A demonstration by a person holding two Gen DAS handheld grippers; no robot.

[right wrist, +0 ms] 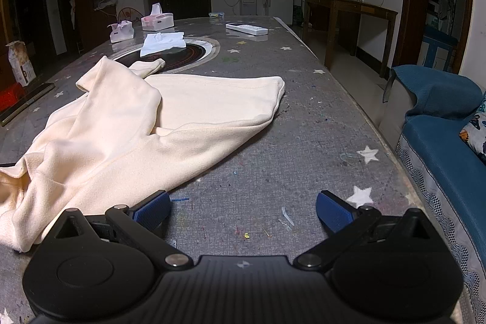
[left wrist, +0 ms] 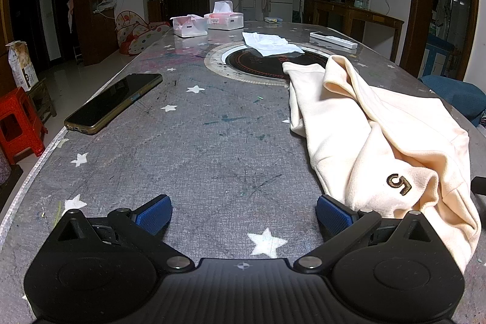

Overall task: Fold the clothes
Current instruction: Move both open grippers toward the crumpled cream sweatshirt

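A cream garment (left wrist: 379, 135) with a dark embroidered mark lies crumpled on the grey star-patterned table (left wrist: 212, 141). In the right wrist view the garment (right wrist: 145, 123) spreads across the left and middle of the table (right wrist: 303, 141). My left gripper (left wrist: 243, 213) is open and empty, low over the table, with the garment just beside its right finger. My right gripper (right wrist: 243, 213) is open and empty, with the garment's near edge at its left finger.
A phone (left wrist: 114, 102) lies at the table's left edge. A white cloth (left wrist: 270, 43) lies on a round black hob (left wrist: 267, 63). Two tissue boxes (left wrist: 209, 20) and a remote (left wrist: 332, 40) sit at the far end. A blue sofa (right wrist: 440, 126) stands right of the table.
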